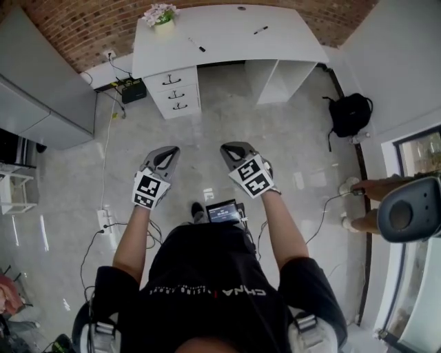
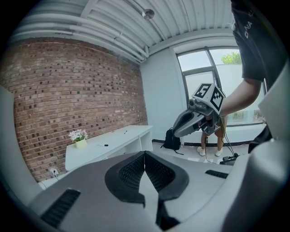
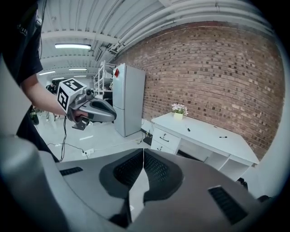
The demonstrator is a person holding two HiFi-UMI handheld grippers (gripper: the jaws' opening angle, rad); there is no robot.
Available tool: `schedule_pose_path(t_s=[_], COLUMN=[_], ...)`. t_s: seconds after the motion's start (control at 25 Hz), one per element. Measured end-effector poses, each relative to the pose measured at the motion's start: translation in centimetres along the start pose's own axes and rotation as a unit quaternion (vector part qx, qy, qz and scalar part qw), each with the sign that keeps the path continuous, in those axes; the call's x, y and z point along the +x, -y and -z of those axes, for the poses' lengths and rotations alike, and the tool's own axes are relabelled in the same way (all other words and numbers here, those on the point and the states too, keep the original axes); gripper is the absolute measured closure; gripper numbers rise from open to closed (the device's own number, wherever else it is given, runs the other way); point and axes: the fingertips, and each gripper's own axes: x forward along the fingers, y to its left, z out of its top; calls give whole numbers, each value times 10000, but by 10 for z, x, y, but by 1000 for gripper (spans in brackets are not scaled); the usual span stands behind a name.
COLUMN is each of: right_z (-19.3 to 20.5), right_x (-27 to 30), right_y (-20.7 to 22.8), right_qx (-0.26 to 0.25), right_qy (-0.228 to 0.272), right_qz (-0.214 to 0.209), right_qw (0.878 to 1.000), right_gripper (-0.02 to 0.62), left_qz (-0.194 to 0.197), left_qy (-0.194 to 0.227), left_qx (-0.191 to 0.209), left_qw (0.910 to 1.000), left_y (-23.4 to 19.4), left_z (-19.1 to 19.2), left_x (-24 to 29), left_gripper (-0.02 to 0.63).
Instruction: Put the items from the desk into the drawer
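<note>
A white desk (image 1: 227, 34) stands against the brick wall, far ahead of me. On it are a small flower pot (image 1: 160, 15) and two dark pens (image 1: 198, 45) (image 1: 260, 29). Its stack of three drawers (image 1: 176, 92) on the left is closed. My left gripper (image 1: 164, 160) and right gripper (image 1: 234, 153) are held side by side over the floor, well short of the desk, both shut and empty. The left gripper view shows the desk (image 2: 113, 140), the pot (image 2: 79, 137) and a pen (image 2: 103, 145). The right gripper view shows the drawers (image 3: 162, 140) and both pens (image 3: 188, 129) (image 3: 223, 136).
A black backpack (image 1: 350, 114) lies on the floor right of the desk. A grey cabinet (image 1: 41, 89) stands at the left. A power strip (image 1: 103, 219) and cables trail over the floor. Another person's legs (image 1: 365, 200) and a grey chair (image 1: 410, 210) are at the right.
</note>
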Motion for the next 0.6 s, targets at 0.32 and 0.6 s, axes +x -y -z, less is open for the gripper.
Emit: schedule_pose_path(t_s=[0.32, 0.6], right_z=[-18, -33], right_x=[63, 113], right_y=[20, 64], right_qx=[48, -37], right_qy=[-295, -232], right_qz=[-37, -161], right_qw=[9995, 9996], right_gripper=[580, 580], left_qz=[116, 17], left_qy=[13, -159], left_qx=[-336, -434], left_qw=[9994, 9989], left_y=[-66, -105], left_z=[21, 34], left_x=[27, 62], left_gripper=[595, 595])
